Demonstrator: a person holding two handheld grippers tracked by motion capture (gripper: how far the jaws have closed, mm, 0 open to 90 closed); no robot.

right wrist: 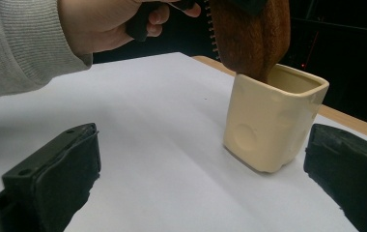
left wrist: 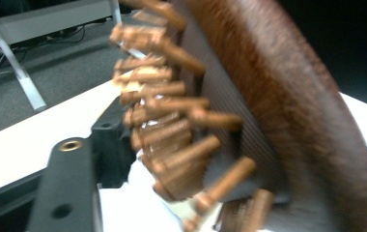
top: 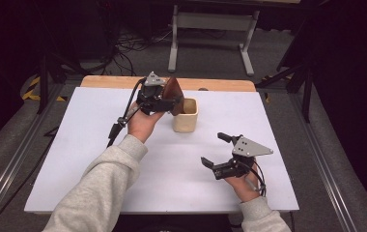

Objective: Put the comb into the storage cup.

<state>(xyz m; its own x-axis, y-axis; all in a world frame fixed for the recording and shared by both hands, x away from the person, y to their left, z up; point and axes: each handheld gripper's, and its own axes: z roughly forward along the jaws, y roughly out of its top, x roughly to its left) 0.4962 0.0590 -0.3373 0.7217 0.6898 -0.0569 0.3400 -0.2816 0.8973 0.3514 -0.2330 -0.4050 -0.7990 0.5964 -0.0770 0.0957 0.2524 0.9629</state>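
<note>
A brown wooden hairbrush with peg bristles stands handle-down in a cream ceramic cup at the back middle of the white board. My left gripper is at the brush head, jaws around it. In the left gripper view the brush is close and blurred, its bristles pointing at my left finger, which stands a little off it; the other jaw is hidden behind the brush. My right gripper rests open near the front right, nothing in it. It faces the cup and brush.
The white board lies on a wooden tabletop. A cable trails from the left gripper across the board. Beyond the table stand a grey desk frame and floor cables.
</note>
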